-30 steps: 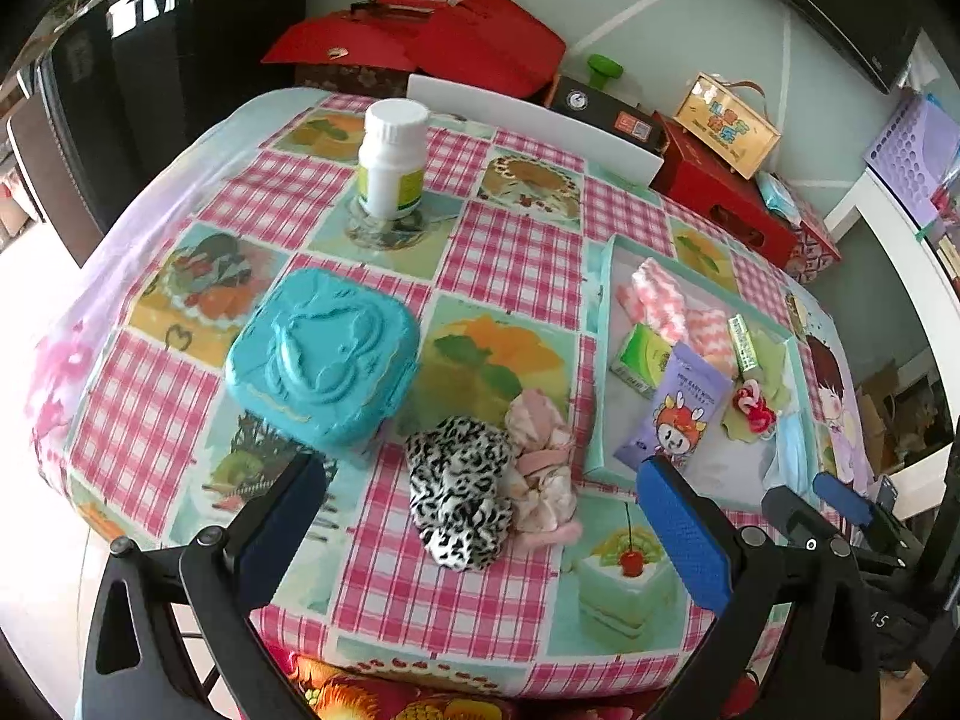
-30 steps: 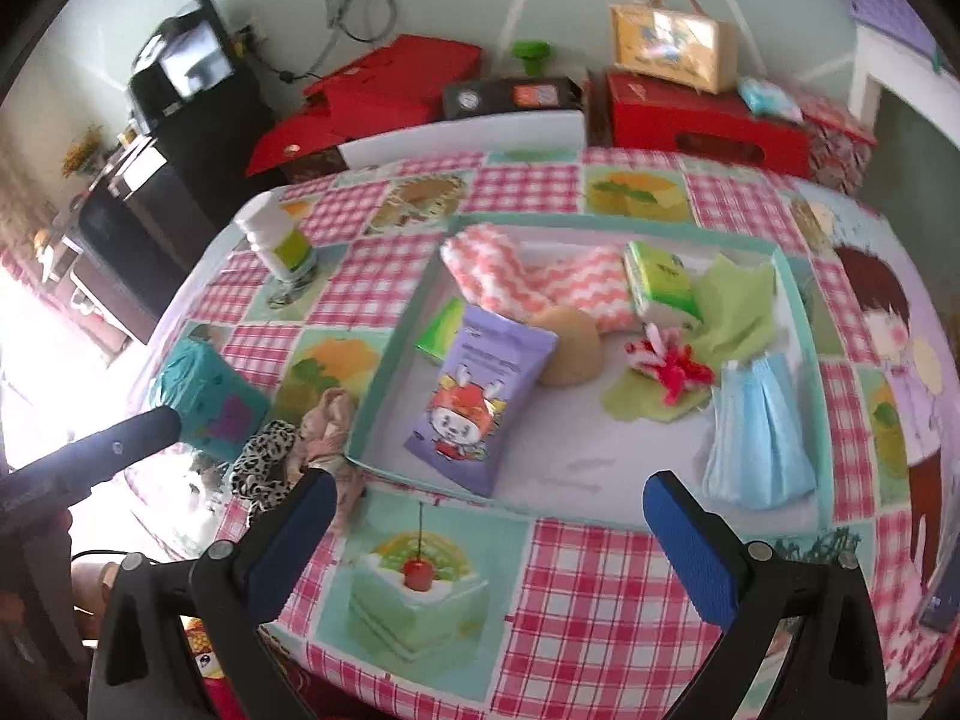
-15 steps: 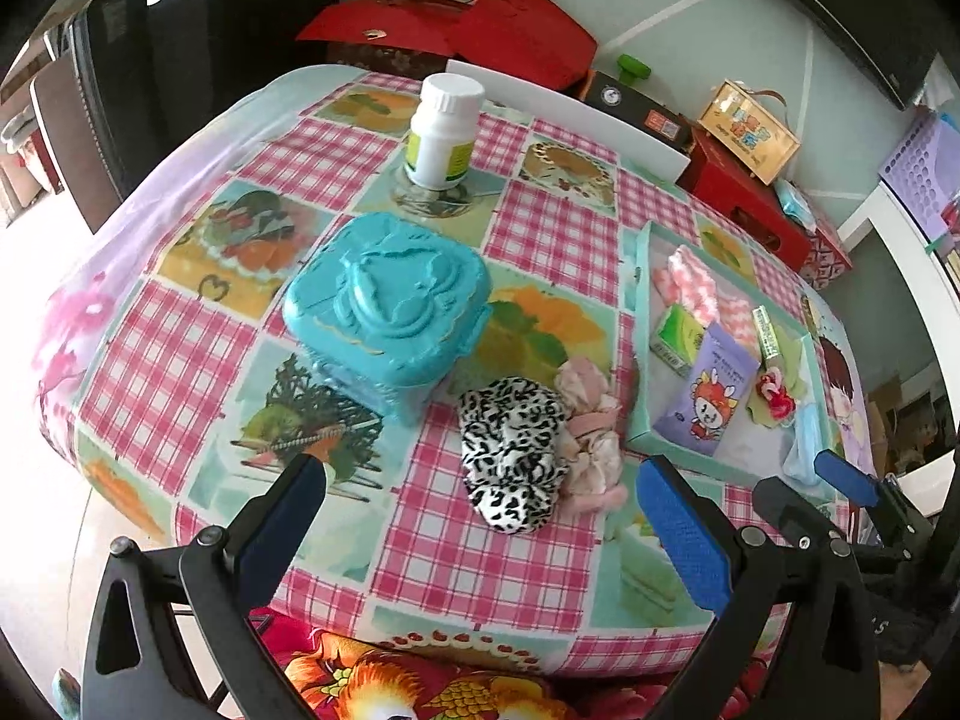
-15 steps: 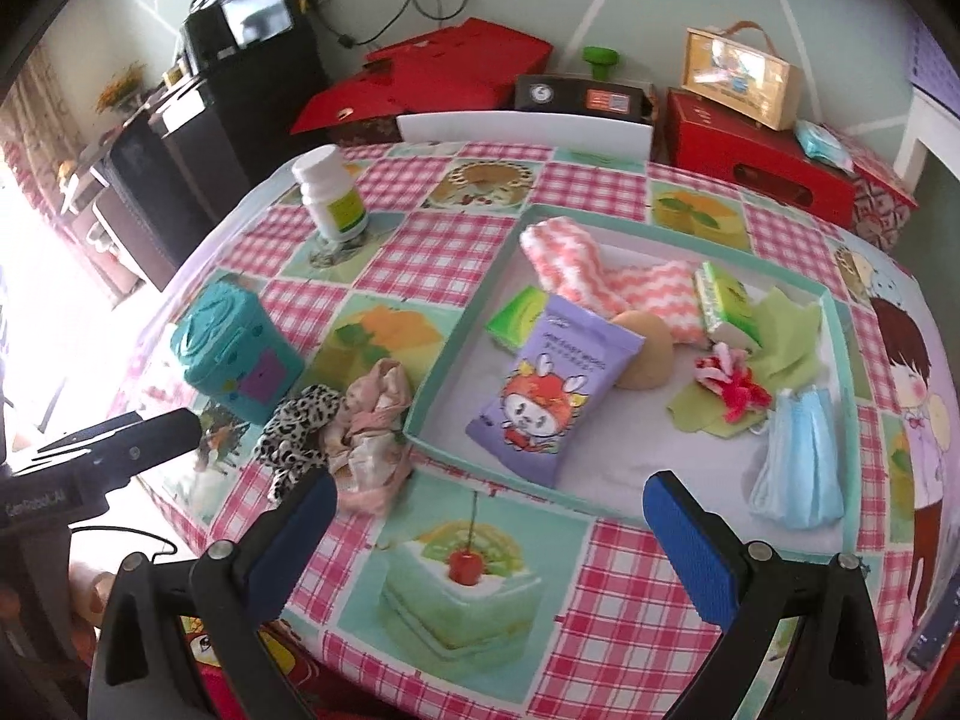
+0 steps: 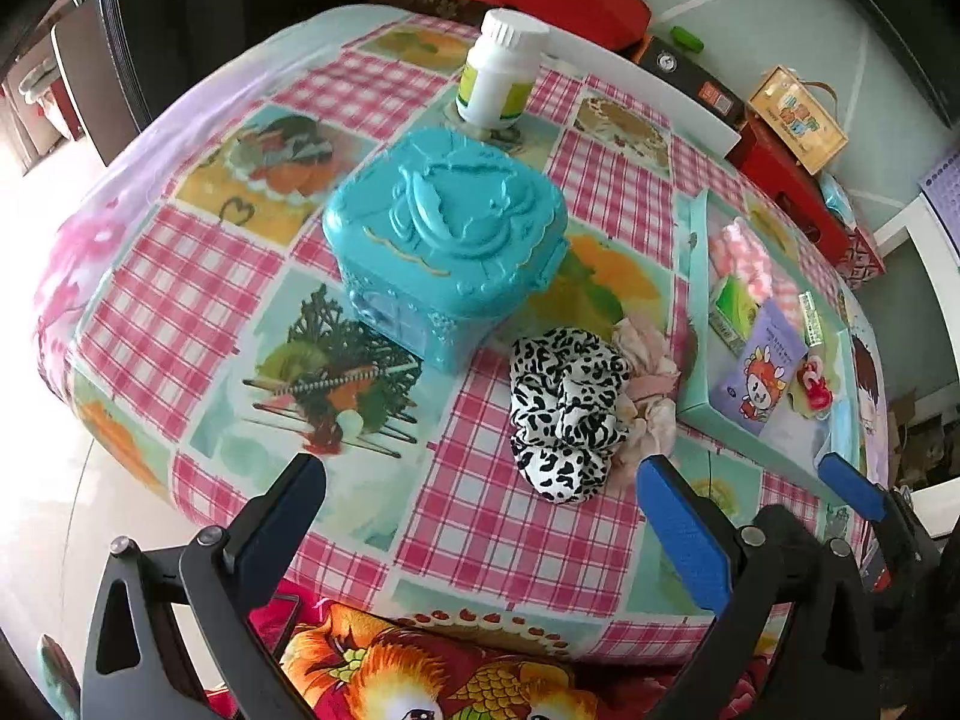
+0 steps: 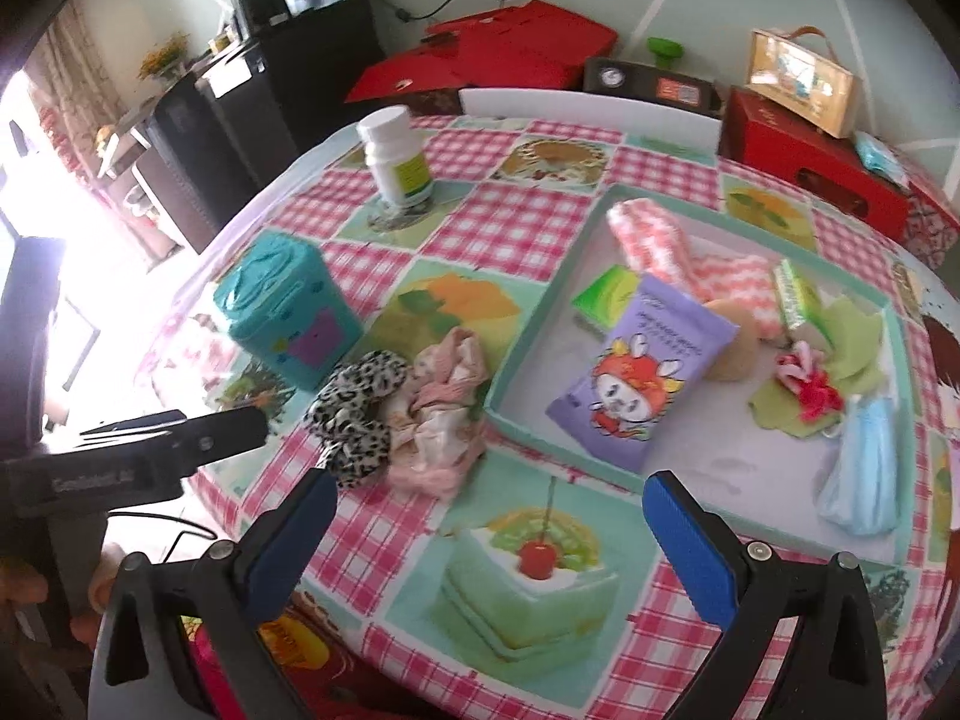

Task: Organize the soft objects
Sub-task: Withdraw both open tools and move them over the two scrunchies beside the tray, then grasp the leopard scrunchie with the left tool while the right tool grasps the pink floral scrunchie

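the print on the white bottle [image 6: 399, 159] label is too small to read. the purple packet [image 6: 639, 366] hides part of the tan round thing [image 6: 737, 351] and the pink striped cloth [image 6: 678, 252]. the tray [image 5: 699, 300] far side is squeezed and unclear in the left view.

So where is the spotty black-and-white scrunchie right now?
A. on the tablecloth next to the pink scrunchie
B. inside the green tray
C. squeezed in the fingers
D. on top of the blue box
A: the black-and-white leopard-print fabric scrunchie lies on the checked tablecloth, touching the pale pink fabric scrunchie, outside the tray.
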`<state>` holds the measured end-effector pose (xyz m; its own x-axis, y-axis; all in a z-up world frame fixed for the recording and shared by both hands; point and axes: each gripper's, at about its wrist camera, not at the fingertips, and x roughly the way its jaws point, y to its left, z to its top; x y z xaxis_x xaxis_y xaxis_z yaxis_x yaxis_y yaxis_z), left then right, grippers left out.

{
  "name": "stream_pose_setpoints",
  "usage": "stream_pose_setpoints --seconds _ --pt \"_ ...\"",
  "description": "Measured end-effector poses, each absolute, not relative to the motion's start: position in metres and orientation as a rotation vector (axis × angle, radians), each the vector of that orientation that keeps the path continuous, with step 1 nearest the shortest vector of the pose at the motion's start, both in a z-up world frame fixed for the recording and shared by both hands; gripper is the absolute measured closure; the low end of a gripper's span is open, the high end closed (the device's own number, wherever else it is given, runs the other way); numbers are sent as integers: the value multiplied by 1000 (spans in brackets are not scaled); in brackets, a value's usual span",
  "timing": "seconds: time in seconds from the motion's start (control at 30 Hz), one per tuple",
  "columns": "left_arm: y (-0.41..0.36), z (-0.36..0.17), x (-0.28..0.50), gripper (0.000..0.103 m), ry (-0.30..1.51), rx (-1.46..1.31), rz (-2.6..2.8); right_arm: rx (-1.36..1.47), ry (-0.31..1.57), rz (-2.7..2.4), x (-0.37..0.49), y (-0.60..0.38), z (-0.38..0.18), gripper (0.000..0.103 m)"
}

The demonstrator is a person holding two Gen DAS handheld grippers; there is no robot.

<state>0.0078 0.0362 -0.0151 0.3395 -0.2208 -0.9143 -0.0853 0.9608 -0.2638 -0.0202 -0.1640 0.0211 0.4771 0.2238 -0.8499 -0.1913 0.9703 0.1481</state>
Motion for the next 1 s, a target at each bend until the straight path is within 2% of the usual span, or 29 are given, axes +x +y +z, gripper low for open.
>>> stream_pose_setpoints --seconds 0.3,0.37,0.47,0.6,0.67,0.83,0.9,1.0 --pt "28 -36 23 3 1288 -350 -103 16 1116 328 -16 -145 -3 15" --pt "26 -40 26 13 1301 -360 -108 15 1127 338 -14 -141 -8 18" --pt "27 -50 30 22 1326 -385 -98 13 1142 346 -10 -137 -14 19" --pt "27 -58 33 27 1343 -413 -110 22 1161 361 -5 -134 -23 24" --pt "25 -61 35 33 1341 -415 -120 27 1168 358 -2 -133 -26 26" --pt "19 -63 43 35 1332 -423 -128 34 1174 366 4 -130 -34 31" --pt "19 -63 44 39 1330 -424 -133 35 1178 368 7 -127 -38 34" --pt "17 -65 47 44 1334 -423 -146 40 1176 369 14 -124 -43 43"
